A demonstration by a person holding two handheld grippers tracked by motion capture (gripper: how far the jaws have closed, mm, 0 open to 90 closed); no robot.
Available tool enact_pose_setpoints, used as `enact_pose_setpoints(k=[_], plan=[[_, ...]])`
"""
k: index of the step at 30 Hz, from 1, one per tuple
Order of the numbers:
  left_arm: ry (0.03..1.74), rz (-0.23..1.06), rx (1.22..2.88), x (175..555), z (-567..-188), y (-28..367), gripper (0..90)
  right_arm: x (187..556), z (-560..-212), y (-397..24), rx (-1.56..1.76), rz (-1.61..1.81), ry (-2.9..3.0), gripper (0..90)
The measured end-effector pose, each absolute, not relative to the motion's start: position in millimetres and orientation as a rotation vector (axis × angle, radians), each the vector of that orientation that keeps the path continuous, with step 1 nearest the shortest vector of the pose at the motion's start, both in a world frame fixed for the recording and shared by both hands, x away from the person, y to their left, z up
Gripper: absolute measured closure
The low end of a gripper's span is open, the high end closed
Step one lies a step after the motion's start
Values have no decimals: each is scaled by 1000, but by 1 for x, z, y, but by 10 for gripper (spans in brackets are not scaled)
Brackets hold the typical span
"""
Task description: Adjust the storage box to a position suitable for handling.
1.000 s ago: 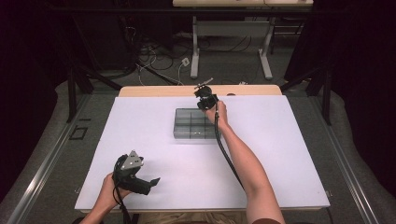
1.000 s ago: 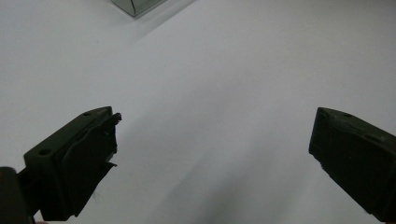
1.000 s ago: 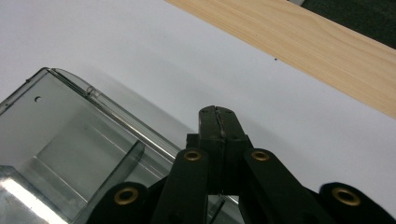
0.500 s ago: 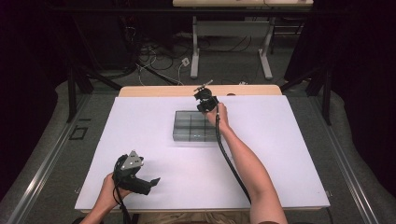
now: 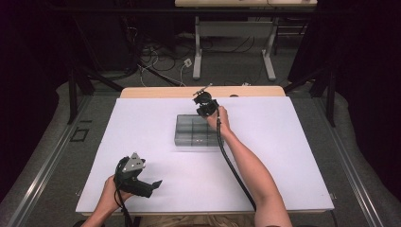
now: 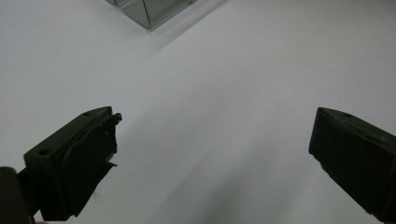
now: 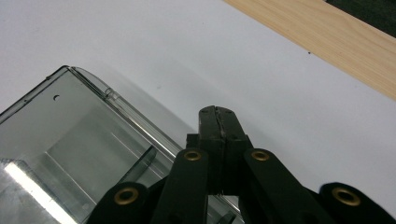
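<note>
Reaching across the white-topped bench [image 5: 283, 161], the person's right arm carries the right claw [image 5: 204, 105] to the far right corner of the clear plastic compartment box [image 5: 196, 131], which sits near the middle of the bench, toward its far side. In the right gripper view that claw [image 7: 218, 114] has its jaws pressed flat together with nothing between them, its tip just above the box's rounded rim [image 7: 112, 95]; whether it touches the rim I cannot tell. A closed tip suits nudging or pressing at the edge, so my guess is that the box is about to be shifted or its lid worked. The compartments appear empty. The left claw [image 5: 146, 187] rests low near the bench's near left edge, well apart from the box, jaws spread wide and holding nothing [image 6: 210, 144], seemingly parked out of the way.
</note>
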State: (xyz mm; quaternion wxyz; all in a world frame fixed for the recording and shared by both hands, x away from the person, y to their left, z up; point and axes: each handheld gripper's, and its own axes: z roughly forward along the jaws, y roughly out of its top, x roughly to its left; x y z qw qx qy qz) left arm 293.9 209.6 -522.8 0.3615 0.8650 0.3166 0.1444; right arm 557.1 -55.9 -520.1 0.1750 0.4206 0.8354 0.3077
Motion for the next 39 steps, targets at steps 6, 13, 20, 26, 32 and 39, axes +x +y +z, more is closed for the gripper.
enact_pose_setpoints(k=[6,13,20,26,32,39], plan=[[817,373,2228,294,-523,210,9,547,-520,-57,1186,871,2389,900],[816,372,2228,294,-523,209,9,538,-519,-58,1180,875,2399,900],[817,376,2228,294,-523,210,9,532,-520,-57,1185,879,2398,900],[815,374,2224,294,-523,209,9,525,-520,-57,1175,876,2399,900],[817,375,2228,294,-523,210,9,523,-519,-56,1194,852,2401,900],[813,357,2238,293,-521,211,9,522,-519,-60,1200,827,2406,900]])
